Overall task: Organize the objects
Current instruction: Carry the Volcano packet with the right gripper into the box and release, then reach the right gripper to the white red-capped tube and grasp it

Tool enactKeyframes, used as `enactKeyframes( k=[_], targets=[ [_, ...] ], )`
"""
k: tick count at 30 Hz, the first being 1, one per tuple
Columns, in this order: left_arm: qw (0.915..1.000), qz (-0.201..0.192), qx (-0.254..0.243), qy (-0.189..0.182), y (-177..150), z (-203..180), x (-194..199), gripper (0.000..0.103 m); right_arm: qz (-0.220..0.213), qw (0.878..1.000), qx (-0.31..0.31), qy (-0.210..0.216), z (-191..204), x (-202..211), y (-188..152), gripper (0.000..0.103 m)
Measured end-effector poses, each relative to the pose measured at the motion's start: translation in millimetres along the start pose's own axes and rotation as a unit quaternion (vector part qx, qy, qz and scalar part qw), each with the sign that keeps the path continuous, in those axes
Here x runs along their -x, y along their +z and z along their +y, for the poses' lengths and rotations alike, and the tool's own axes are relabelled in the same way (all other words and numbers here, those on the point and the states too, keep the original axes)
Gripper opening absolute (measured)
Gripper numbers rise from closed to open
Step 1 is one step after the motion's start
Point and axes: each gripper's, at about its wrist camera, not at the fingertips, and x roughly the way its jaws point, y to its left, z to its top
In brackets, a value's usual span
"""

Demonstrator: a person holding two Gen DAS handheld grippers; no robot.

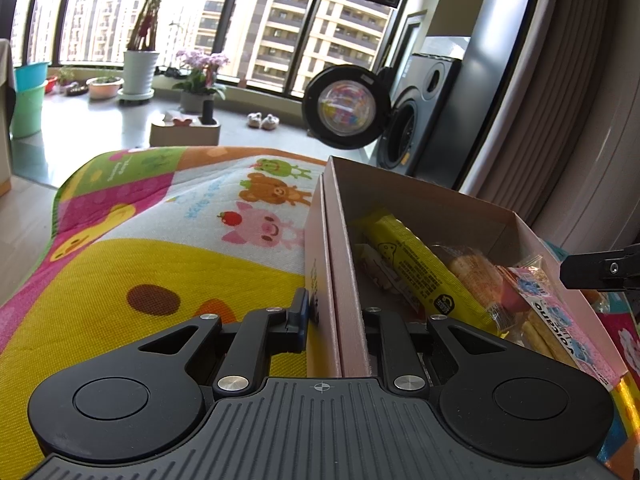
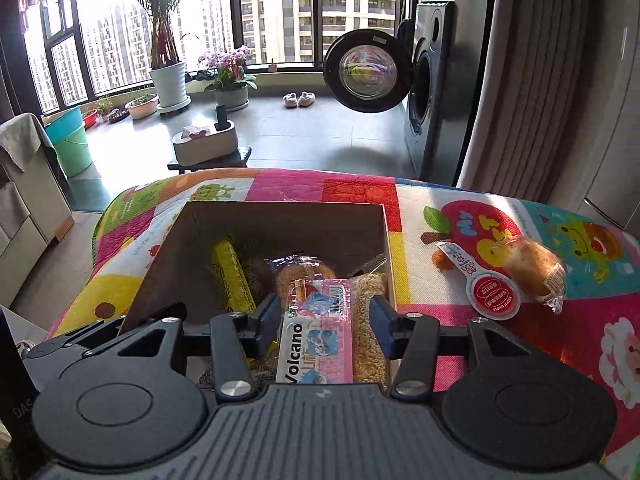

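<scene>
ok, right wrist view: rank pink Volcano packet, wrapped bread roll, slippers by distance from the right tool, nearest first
1. Pink Volcano packet: in the box, between the right tool fingers.
2. Wrapped bread roll: on the mat, to the right.
3. Slippers: far back on the floor by the window.

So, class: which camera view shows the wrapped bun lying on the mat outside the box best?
The right wrist view: the wrapped bun lies fully visible on the mat, right of the box. The left wrist view does not show it.
</scene>
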Motion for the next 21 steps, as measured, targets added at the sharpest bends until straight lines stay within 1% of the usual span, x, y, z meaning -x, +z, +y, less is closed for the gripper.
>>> enactKeyframes(
  k=[2, 4, 6, 8, 9, 11, 13, 15, 17, 21],
  targets=[
    [1.0000, 0.000, 0.000, 0.000, -0.1, 0.0, -0.1, 0.018, -0.004, 1.000, -0.001, -0.005, -9.8, 8.0, -1.5, 0.055],
    [1.0000, 0.000, 0.000, 0.000, -0.2, -0.1, -0.1, 0.018, -0.011, 1.000, -0.002, -0.020, -23.3, 17.5, -3.5, 0.056],
    [1.0000, 0.000, 0.000, 0.000, -0.1, -0.1, -0.1, 0.018, -0.013, 0.999, -0.016, -0.027, -40.1, 26.1, -7.1, 0.057],
    [1.0000, 0.000, 0.000, 0.000, -0.1, 0.0, -0.1, 0.018, -0.005, 0.999, -0.030, -0.022, -51.2, 32.4, -13.3, 0.057],
    [1.0000, 0.000, 0.000, 0.000, -0.2, 0.0, -0.1, 0.018, -0.001, 1.000, -0.028, -0.012, -51.4, 35.3, -18.0, 0.057],
    [1.0000, 0.000, -0.001, 0.000, -0.2, 0.2, -0.1, 0.018, 0.005, 1.000, -0.011, 0.007, -44.0, 39.0, -27.5, 0.057],
    [1.0000, -0.001, -0.001, 0.001, -0.9, -0.1, 0.0, 0.018, 0.013, 0.999, 0.012, 0.037, -27.9, 41.8, -36.9, 0.056],
    [1.0000, -0.002, -0.002, 0.001, -1.5, 0.1, -0.2, 0.018, 0.015, 0.998, 0.023, 0.057, -15.9, 42.1, -41.9, 0.056],
    [1.0000, -0.002, -0.002, 0.001, -1.8, 0.2, -0.5, 0.018, 0.016, 0.997, 0.028, 0.066, -7.1, 36.8, -41.2, 0.056],
    [1.0000, -0.002, -0.002, 0.001, -1.8, 0.0, -0.5, 0.018, 0.030, 0.997, 0.025, 0.060, 0.6, 12.1, -32.8, 0.056]
  ],
)
